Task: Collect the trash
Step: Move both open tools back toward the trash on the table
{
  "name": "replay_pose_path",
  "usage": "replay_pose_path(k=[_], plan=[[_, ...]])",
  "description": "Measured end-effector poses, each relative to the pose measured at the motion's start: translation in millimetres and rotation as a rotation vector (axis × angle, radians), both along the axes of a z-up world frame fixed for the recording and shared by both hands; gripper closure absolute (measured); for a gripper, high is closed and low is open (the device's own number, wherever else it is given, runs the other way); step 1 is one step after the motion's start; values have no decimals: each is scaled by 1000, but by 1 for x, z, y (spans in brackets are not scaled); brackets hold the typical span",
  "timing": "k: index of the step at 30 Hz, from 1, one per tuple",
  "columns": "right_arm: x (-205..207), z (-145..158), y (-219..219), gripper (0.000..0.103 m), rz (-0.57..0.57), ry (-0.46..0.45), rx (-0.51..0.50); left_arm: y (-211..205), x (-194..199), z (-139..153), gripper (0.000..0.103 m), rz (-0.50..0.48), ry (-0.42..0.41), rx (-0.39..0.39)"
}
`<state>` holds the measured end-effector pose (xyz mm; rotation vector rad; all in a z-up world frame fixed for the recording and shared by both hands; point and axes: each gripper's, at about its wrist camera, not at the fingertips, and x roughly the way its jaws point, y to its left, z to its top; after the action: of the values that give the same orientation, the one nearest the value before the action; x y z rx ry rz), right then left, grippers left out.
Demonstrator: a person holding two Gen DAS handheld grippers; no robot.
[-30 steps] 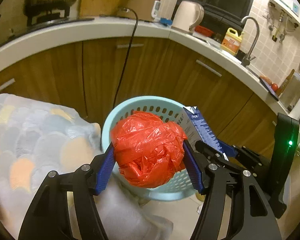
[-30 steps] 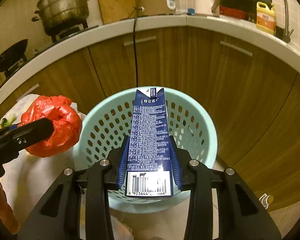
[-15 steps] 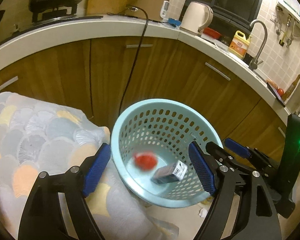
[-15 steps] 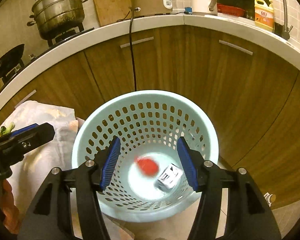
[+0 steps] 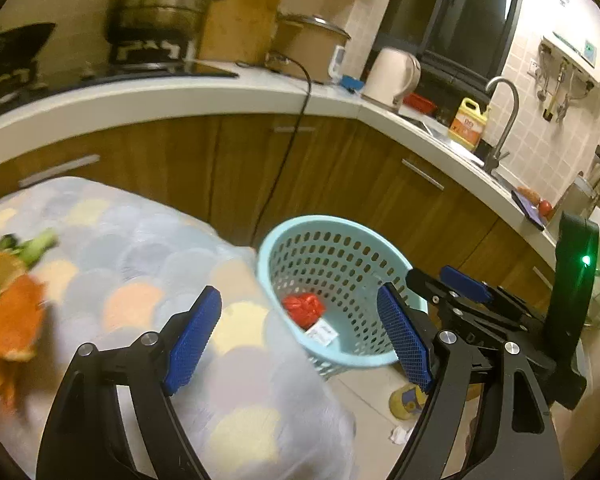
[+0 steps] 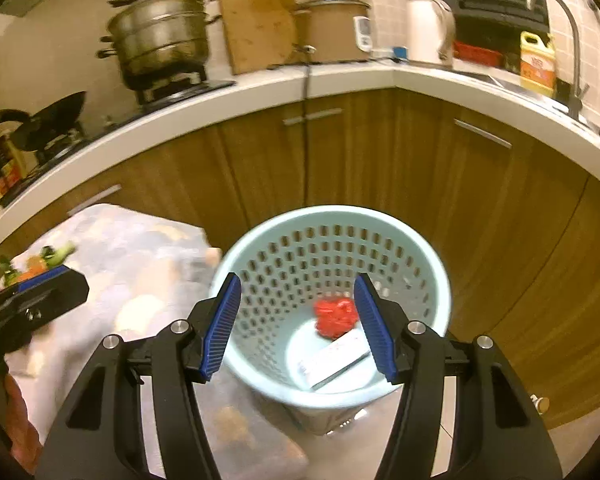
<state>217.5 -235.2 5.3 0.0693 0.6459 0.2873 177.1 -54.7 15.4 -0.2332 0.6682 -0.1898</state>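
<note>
A light blue perforated basket (image 5: 288,236) (image 6: 440,276) stands on the floor by the wooden cabinets. At its bottom lie a red crumpled plastic bag (image 5: 303,309) (image 6: 335,315) and a carton (image 5: 322,333) (image 6: 334,360). My left gripper (image 5: 300,340) is open and empty, above the cloth-covered table's edge, left of the basket. My right gripper (image 6: 298,326) is open and empty above the basket's near rim. Orange peels and green vegetable scraps (image 5: 8,276) (image 6: 40,262) lie on the patterned cloth (image 5: 140,264) at the left.
Wooden cabinets (image 6: 480,208) and a white counter (image 6: 420,76) curve behind the basket, with a pot (image 6: 160,40), a kettle (image 5: 392,74) and a faucet (image 5: 504,120). A black cord (image 5: 288,148) hangs down the cabinet. A small jar (image 5: 406,398) and paper scraps lie on the floor.
Both grippers opened and dropped the red bag and the carton into the basket. Both have since pulled back and up; the left swung left over the cloth.
</note>
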Motion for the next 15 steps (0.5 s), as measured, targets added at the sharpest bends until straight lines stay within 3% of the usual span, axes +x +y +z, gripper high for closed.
replay_pose_path(k=[7, 12, 15], plan=[[-39, 15, 59, 48, 130, -34, 23, 40, -71, 23, 25, 79, -67, 7], [-75, 17, 113, 48, 246, -70, 27, 86, -128, 31, 25, 200, -99, 14], [-94, 14, 146, 54, 313, -84, 8, 116, -157, 29, 25, 279, -103, 33]])
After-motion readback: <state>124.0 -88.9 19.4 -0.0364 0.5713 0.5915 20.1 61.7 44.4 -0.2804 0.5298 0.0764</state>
